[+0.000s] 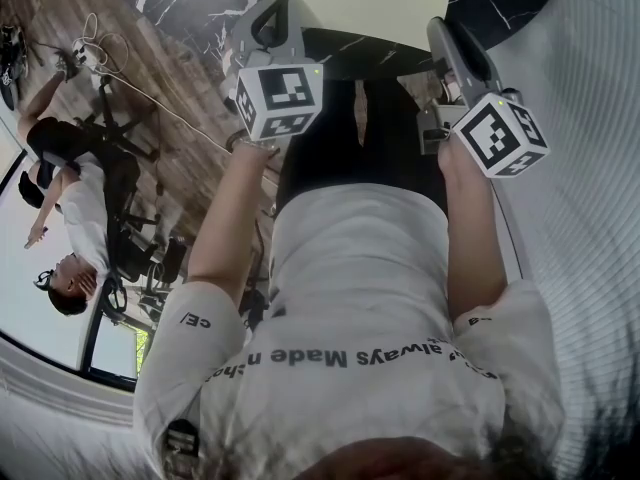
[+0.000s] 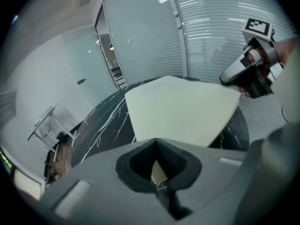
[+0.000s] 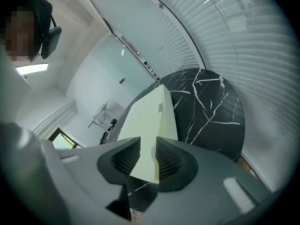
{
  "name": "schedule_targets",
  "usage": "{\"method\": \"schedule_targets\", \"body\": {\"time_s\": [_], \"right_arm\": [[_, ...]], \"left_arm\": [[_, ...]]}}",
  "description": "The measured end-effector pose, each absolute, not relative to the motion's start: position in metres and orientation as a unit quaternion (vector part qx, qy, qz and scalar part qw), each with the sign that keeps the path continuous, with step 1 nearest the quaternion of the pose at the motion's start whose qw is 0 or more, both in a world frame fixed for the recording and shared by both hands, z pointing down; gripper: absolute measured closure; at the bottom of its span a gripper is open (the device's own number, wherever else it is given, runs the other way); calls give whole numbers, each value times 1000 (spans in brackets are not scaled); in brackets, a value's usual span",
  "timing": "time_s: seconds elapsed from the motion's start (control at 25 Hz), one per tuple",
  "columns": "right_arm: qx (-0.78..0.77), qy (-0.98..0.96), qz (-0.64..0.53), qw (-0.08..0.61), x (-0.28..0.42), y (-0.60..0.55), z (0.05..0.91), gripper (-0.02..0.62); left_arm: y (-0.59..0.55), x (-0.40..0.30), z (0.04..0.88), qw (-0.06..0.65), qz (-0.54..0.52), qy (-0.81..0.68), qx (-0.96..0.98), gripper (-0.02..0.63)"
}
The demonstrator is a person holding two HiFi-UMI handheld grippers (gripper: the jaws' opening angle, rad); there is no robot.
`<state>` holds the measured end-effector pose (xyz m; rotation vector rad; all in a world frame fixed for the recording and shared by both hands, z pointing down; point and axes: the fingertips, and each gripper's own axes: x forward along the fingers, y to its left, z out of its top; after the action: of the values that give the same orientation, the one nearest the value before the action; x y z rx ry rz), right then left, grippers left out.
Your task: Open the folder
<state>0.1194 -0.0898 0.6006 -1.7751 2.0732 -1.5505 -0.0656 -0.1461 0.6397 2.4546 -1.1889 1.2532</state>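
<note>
Black marble desk (image 3: pixel 211 107) carries the cream folder (image 2: pixel 178 107) mid-top. Left gripper (image 2: pixel 157 142) jaws are clenched on its 6 o'clock corner, and right gripper (image 3: pixel 148 146) jaws grasp the cover edge around 2 o'clock. Best bet: left pins low, right swings cover up slowly without tugging.

Folder (image 2: pixel 180 109): plain pale cream, flat card covers, no print readable. It lies on the round black white-veined bench (image 3: pixel 211 111), reaching across most of the top. In the right gripper view it runs away lengthwise, with a narrow side face along its right edge and a small grey mark near the far end. Its near edge is pinched between the right gripper (image 3: pixel 148 161) pads. One near corner sits inside the left gripper (image 2: pixel 158 161) jaws. Whether the cover is parted, can't tell.
</note>
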Motion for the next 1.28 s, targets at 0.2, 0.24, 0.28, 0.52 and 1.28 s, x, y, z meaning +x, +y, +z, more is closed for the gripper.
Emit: {"method": "schedule_targets", "body": {"time_s": [0.2,0.24,0.28,0.52,1.28], "right_arm": [[-553,668,-497,19,117,-92,591,494],[-548,672,-497,24,116,-93,588,494],[-544,675,-497,29,115,-93,584,494],[-534,684,-496,39,110,-97,573,494],[-521,693,-495,60,111,-107,560,534]], "left_arm": [[-147,-66,640,72,428,-390,812,609],[-148,-67,640,72,430,-390,811,609],[-148,-68,639,73,431,-390,810,609],[-149,-70,639,76,437,-389,807,611],[-147,-59,643,66,469,-358,805,609]]}}
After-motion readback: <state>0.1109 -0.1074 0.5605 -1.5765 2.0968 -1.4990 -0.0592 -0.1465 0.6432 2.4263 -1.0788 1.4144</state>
